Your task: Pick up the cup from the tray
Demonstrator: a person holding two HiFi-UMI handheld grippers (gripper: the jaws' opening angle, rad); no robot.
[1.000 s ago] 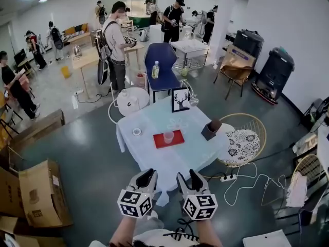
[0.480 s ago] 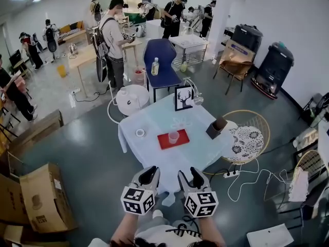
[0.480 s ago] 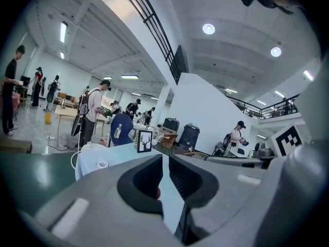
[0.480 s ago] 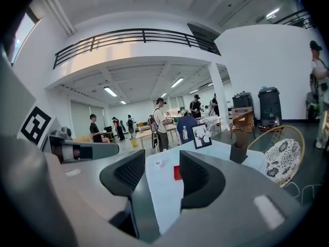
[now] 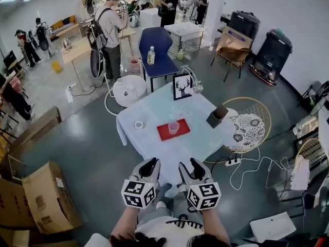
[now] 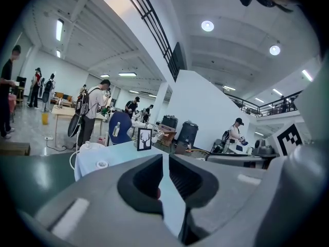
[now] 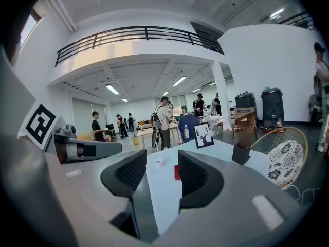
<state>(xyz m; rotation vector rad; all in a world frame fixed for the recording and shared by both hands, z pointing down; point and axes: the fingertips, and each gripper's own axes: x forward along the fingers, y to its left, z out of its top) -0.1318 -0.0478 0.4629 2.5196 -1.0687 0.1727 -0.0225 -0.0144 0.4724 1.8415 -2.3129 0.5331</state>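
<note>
The cup (image 5: pixel 174 127) stands on the red tray (image 5: pixel 163 135), in the middle of the table (image 5: pixel 154 152), near the centre of the frame. Both grippers hang at the bottom of the frame, well short of the table's near edge.

The fingers of your left gripper (image 5: pixel 149 163) are almost together (just a thin slit, nothing in it). The fingers of your right gripper (image 5: pixel 191 163) are apart and empty, and have just been closing a little.

The cup looks light, so a fast push could tip it. Fingers set too narrow could knock its rim, so open wider first.

The 1 tape roll (image 5: pixel 139 124) on the left and the brown box (image 5: pixel 218 117) on the right sit well apart from the tray, so you have room. Mind the cables (image 5: pixel 247 170) on the floor at lower right.
</note>
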